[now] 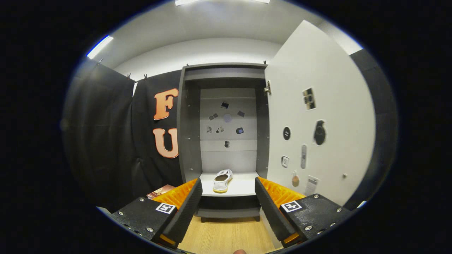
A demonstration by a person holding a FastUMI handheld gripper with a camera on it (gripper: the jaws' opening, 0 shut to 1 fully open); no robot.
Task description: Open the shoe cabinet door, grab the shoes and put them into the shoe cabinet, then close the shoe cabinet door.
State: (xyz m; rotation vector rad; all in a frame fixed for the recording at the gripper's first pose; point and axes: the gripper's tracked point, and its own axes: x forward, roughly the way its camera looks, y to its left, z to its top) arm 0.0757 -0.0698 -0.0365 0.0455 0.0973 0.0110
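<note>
My claw [228, 197] is spread and empty. The shoe [222, 180] sits in the cabinet [189, 141] beyond my fingers; the door [317, 116] stands open ahead-right. I'd push its outer edge steadily to close it.

No legible text — door stickers [309, 98] too small.

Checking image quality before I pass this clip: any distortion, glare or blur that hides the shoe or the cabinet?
Gripper view: fisheye bends the open door and cabinet sides; ceiling light strips blow out; the white shoe on the pale shelf is sharp though low in contrast; the open gripper is in focus; dark cloth loses detail.
</note>
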